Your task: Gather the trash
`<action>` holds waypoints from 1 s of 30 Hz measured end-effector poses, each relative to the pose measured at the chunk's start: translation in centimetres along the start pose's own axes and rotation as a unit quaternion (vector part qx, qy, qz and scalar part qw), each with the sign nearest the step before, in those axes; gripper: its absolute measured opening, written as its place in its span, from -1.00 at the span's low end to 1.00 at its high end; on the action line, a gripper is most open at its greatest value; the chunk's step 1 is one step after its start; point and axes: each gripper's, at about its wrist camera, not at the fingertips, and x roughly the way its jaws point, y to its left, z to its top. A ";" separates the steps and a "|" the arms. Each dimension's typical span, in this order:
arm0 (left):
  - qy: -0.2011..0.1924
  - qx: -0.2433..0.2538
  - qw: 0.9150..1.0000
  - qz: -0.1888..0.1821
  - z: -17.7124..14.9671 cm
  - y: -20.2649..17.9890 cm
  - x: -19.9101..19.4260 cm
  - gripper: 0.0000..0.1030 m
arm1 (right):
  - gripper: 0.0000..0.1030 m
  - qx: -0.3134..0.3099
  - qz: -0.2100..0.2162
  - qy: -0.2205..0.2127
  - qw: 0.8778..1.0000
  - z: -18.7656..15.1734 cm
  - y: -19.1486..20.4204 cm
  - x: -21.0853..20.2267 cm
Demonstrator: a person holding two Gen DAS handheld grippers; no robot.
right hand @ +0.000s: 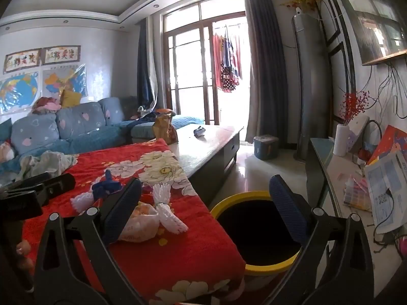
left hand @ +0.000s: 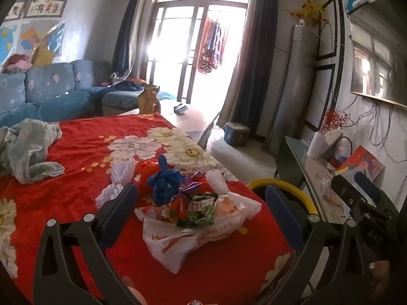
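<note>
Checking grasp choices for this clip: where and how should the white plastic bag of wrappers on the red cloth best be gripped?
Probably at the bunched rim of the white plastic bag on its near side, coming from the open left gripper straight ahead and slightly above. The bag lies slumped and open with wrappers heaped at its mouth, so pinching the gathered edge lifts it closed rather than spilling toward the yellow-rimmed bin.

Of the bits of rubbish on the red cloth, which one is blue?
The crumpled blue plastic bag, lying just beyond the white shopping bag full of snack wrappers. The folded foam pieces beside it are white, and the wrappers are mixed colours.
</note>
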 end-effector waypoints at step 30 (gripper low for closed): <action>-0.005 0.008 1.000 -0.004 -0.1 -0.5 -0.3 0.88 | 0.79 0.001 0.004 0.011 1.000 -0.7 0.4 0.0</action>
